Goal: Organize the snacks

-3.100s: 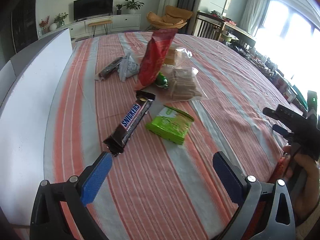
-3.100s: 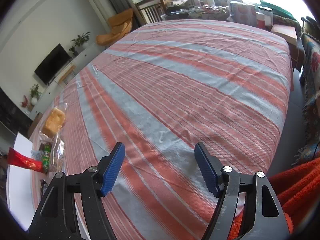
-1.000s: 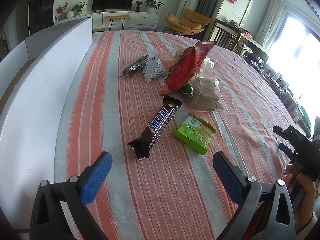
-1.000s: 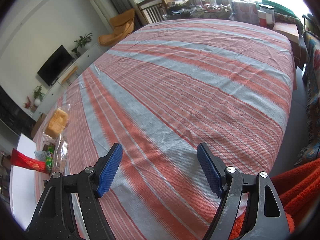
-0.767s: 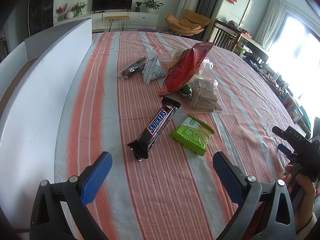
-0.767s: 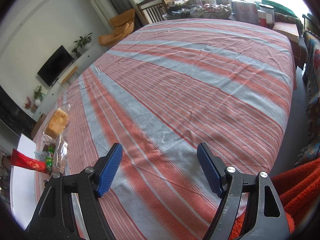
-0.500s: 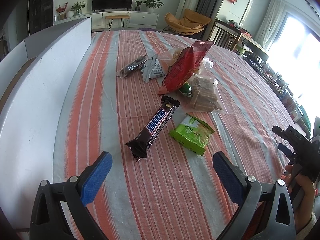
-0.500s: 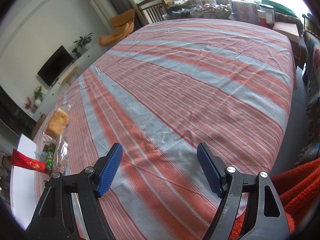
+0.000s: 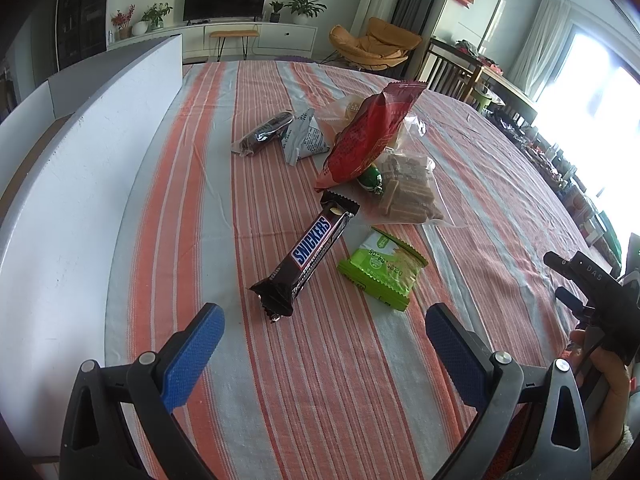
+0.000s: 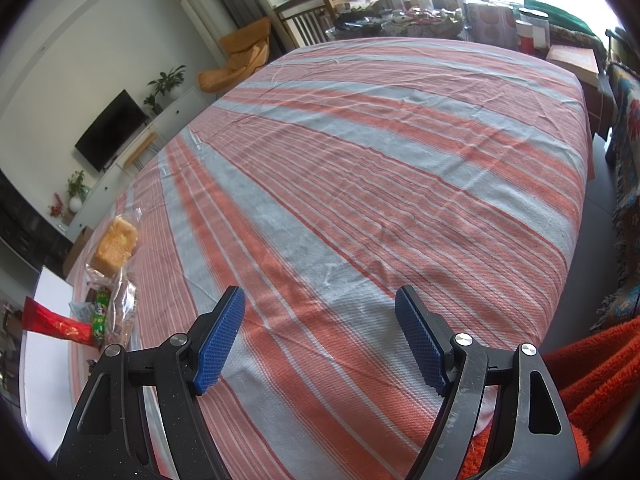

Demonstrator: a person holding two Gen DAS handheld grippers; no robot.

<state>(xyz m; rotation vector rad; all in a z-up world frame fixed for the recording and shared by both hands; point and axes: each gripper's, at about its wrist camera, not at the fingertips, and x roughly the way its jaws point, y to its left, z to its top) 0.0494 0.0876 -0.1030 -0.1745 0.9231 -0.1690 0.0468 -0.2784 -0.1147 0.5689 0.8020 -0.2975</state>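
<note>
Left wrist view, left to right. White box wall (image 9: 80,168) runs along the left edge of the worktop (image 9: 360,400), which is covered in an orange-and-grey striped cloth. Left tongs (image 9: 324,344) low in frame, blue pads set wide, nothing between them, above bare cloth.

Just ahead of the pads: Snickers bar (image 9: 308,256), lying diagonally, near end torn-looking, far end pointing at the snack pile. Just to its right, apart from it: green wafer pack (image 9: 382,274), flat on the cloth.

Farther back, left part of the pile: dark wrapped bar (image 9: 264,134), with a grey-white sachet (image 9: 304,142) touching it. Centre: red snack bag (image 9: 370,136), propped up and tilted, its lower end near the Snickers bar's far end. A small green sweet (image 9: 370,178) peeks out under the red bag. Right of that: clear bag of biscuits (image 9: 408,192), flat.

Far right edge: right tongs' body and a hand (image 9: 608,364) gripping its handle.

Right wrist view. Far left: same pile seen from the side, with the red snack bag (image 10: 56,326) and a bagged bread loaf (image 10: 116,246) farthest back. Right tongs (image 10: 320,332) spread wide, empty, over bare striped cloth well apart from the snacks. Orange fleece sleeve (image 10: 592,380) at lower right.
</note>
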